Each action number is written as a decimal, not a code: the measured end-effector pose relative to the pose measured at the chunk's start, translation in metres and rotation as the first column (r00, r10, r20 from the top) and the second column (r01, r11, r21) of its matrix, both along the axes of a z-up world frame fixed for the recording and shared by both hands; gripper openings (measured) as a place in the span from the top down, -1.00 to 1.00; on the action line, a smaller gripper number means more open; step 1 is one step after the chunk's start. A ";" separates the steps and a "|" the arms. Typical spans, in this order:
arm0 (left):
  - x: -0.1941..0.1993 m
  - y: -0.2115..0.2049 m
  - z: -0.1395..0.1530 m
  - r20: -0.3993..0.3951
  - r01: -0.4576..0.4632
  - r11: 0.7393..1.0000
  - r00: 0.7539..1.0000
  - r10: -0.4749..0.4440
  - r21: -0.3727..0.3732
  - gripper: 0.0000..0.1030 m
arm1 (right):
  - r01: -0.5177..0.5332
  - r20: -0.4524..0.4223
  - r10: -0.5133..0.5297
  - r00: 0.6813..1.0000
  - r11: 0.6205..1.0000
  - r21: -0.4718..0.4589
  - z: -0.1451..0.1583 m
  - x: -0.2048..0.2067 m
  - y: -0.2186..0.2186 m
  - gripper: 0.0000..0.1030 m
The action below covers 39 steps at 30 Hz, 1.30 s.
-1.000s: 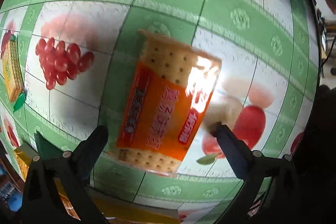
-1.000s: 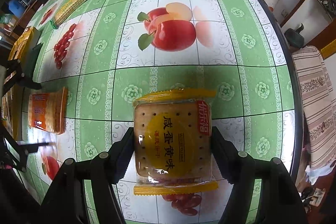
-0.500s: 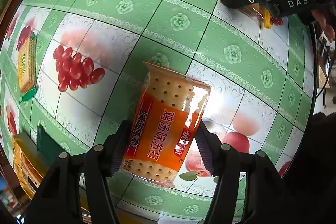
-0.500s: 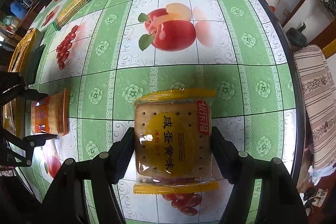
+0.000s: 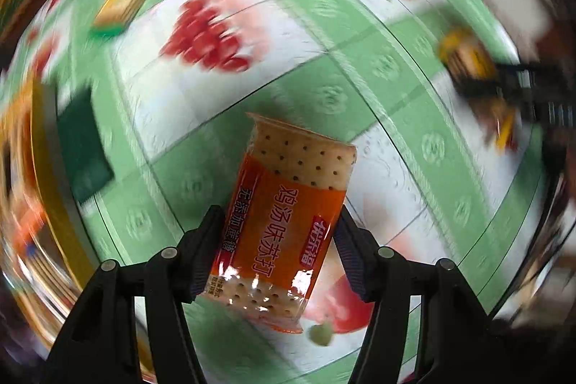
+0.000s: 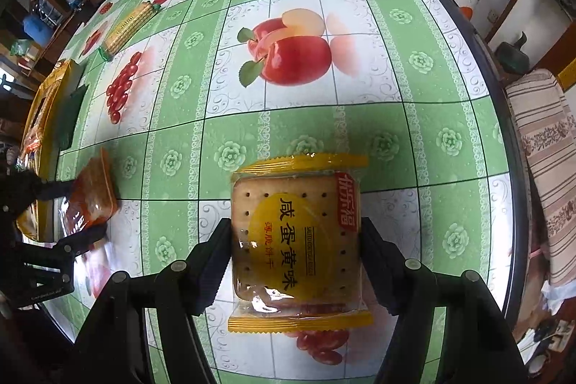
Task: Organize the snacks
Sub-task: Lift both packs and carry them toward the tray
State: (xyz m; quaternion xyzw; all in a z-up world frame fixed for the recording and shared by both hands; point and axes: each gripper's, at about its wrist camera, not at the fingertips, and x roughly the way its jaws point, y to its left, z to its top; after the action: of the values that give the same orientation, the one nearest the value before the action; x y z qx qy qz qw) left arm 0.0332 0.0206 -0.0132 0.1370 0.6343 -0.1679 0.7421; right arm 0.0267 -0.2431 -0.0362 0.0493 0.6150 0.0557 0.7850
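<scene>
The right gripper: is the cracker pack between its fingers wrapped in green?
No, the right gripper is closed on a cracker pack with a yellow wrapper, a yellow circle and a red tag.

Glossy plastic cracker wrappers [image 5: 288, 222] lie against a shiny patterned tablecloth [image 6: 360, 139].

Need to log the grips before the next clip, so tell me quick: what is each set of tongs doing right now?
Left tongs: just closed on the orange cracker pack.
Right tongs: closed on the yellow cracker pack.
</scene>
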 end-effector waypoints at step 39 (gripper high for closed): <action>-0.059 0.018 0.032 0.296 -0.358 0.900 0.857 0.423 -0.250 -0.06 | -0.181 0.040 0.176 0.984 0.966 0.185 0.020 -0.050 0.118 -0.35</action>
State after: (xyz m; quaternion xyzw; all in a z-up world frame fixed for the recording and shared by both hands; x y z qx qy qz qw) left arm -0.0259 0.0390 0.0193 -0.0377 0.4911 -0.0455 0.8691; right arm -0.0233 -0.1251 -0.0163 0.0670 0.5998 0.1844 0.7757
